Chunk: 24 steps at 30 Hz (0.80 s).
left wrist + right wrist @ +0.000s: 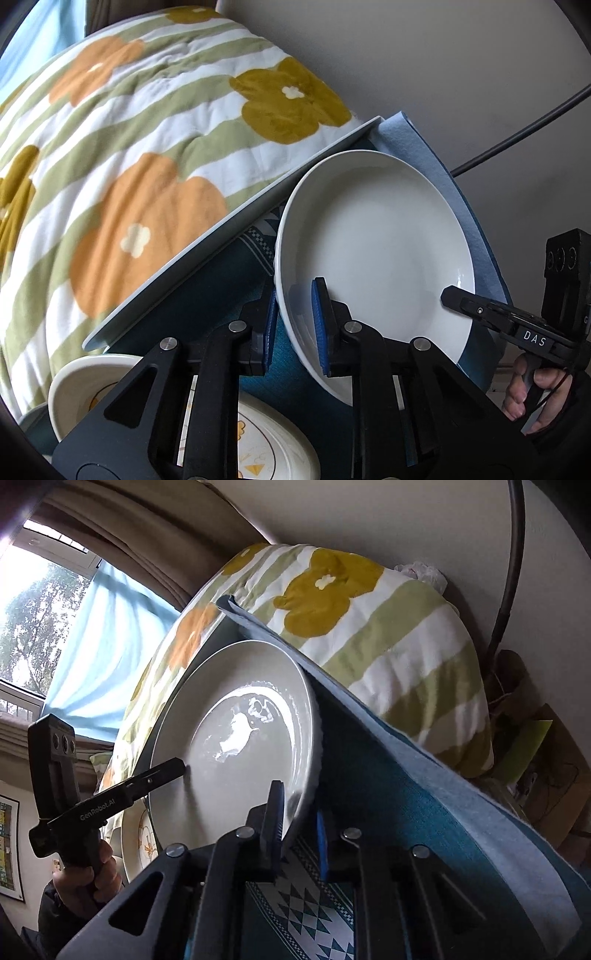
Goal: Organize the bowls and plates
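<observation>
A large plain white plate [376, 236] is held off the table, gripped at two edges. My left gripper [293, 325] is shut on its near rim, blue pads on both sides. My right gripper [299, 823] is shut on the opposite rim of the same plate [240, 738]; it also shows in the left wrist view [448, 293] at the plate's right edge. The left gripper shows in the right wrist view [181, 766] at the plate's left edge. A white bowl [77, 387] and a patterned plate [273, 446] lie below.
A teal patterned tablecloth [388, 812] with a blue felt mat [424, 147] covers the table. A flowered quilt [129, 147] is piled behind it. A black cable [517, 136] runs along the grey wall. A patterned plate [138, 838] sits low left in the right wrist view.
</observation>
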Tool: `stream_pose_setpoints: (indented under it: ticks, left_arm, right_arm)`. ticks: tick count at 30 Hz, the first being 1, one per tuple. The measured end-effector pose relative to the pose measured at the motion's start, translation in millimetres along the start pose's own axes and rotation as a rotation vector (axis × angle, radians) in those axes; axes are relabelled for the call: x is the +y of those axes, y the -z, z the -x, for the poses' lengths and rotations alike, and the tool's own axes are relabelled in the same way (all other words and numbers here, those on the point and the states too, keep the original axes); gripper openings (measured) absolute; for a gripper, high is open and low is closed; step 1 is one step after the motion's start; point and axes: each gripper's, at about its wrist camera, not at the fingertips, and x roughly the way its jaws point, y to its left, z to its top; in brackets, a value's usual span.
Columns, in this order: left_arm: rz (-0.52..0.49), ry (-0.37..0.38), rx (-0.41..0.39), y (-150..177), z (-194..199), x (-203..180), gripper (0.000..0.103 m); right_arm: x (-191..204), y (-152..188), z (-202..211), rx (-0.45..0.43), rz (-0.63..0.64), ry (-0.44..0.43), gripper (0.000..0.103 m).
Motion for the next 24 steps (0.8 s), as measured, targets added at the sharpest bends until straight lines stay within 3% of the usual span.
stream_pose_setpoints:
  ticks: [7,13,24]
  left_arm:
    - [0.01,-0.043,-0.067,10,40,-22,0.016]
    - [0.106,-0.096,-0.157,38,97,-46,0.016]
    - [0.395,-0.223,-0.337,149,182,-93,0.016]
  right_arm:
    - [11,-1,28,-0.028,0.078,-0.028,0.014]
    - [33,-5,70,-0.014,0.226,-0.074,0.014]
    - [71,22,130,0.091,0.523,-0.212,0.014]
